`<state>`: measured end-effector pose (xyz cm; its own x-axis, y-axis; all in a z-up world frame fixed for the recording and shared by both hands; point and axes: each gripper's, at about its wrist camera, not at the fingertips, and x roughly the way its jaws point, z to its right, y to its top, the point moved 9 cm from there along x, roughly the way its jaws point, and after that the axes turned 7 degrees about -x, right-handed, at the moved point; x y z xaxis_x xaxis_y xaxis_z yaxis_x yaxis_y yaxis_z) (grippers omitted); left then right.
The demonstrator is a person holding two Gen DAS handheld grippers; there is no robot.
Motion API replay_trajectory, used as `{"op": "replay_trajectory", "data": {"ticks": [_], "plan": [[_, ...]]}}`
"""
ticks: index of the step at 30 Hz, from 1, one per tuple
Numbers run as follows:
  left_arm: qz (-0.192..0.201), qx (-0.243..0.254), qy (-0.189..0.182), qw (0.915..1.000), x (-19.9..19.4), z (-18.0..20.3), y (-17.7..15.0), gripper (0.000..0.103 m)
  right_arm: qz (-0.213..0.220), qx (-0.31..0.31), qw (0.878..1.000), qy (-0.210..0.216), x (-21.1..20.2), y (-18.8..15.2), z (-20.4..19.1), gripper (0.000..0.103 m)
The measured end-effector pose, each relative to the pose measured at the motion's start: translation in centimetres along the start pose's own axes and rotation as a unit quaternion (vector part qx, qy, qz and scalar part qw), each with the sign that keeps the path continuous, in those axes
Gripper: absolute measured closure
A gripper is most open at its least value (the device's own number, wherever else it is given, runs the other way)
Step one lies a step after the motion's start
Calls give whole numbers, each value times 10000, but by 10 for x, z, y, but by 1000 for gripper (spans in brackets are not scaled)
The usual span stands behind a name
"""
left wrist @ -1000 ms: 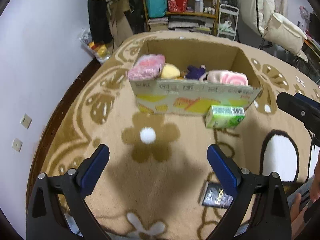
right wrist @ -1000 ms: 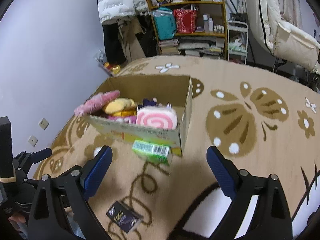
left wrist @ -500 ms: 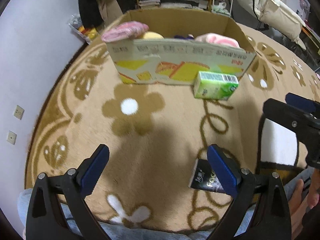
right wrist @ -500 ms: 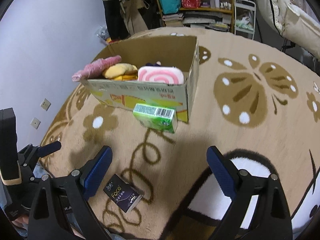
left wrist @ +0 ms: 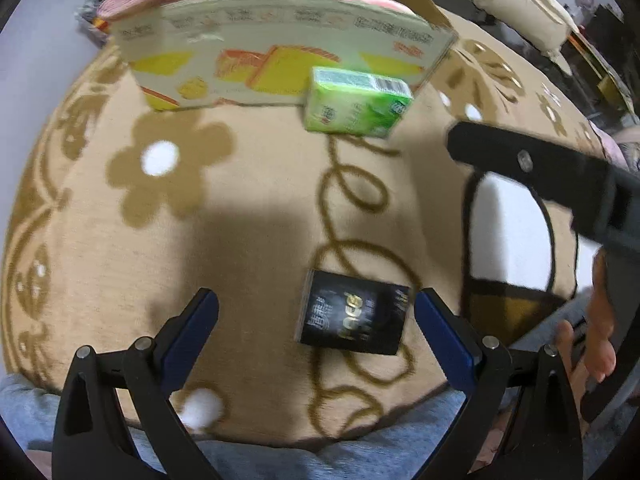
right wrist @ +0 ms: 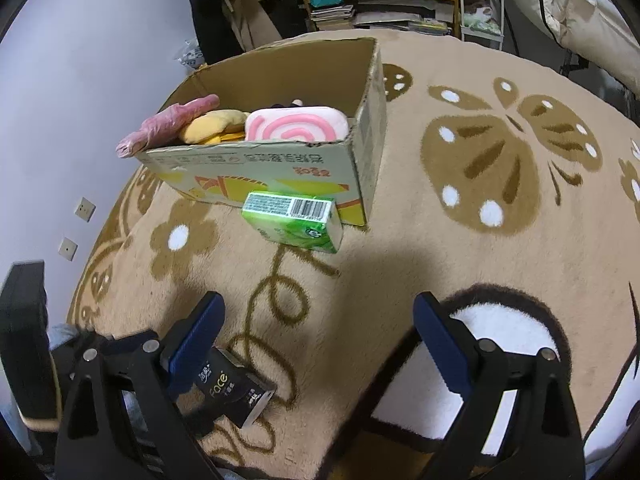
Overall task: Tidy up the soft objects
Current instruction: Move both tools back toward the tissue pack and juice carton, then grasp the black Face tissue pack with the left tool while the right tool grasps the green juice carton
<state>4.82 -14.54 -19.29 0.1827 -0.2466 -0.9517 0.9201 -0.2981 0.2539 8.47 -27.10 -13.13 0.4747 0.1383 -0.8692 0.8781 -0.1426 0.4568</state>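
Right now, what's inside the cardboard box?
The cardboard box holds a pink swirl cushion, a yellow plush, a pink toy overhanging its rim, and something dark behind, mostly hidden. Its floor is covered.

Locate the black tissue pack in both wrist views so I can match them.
Left wrist: black tissue pack lies low, right of centre on the carpet, between the open left gripper fingers.
Right wrist: black tissue pack sits bottom left, partly behind the right gripper's left finger.
Shared landmark: green tissue pack against the cardboard box.
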Motion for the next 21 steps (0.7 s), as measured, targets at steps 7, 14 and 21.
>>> {"op": "replay_trajectory", "data": {"ticks": [7,14,21], "plan": [[-134,173,209,9995,15,9,-8,5,-101,76,9999,-15,5,-2,4,4],[-164,383,425,9982,25,18,-11,6,-184,67,9998,-62,10,-4,5,4],[-201,334,499,9980,36,22,-12,17,-284,109,9995,-27,17,-6,7,4]]}}
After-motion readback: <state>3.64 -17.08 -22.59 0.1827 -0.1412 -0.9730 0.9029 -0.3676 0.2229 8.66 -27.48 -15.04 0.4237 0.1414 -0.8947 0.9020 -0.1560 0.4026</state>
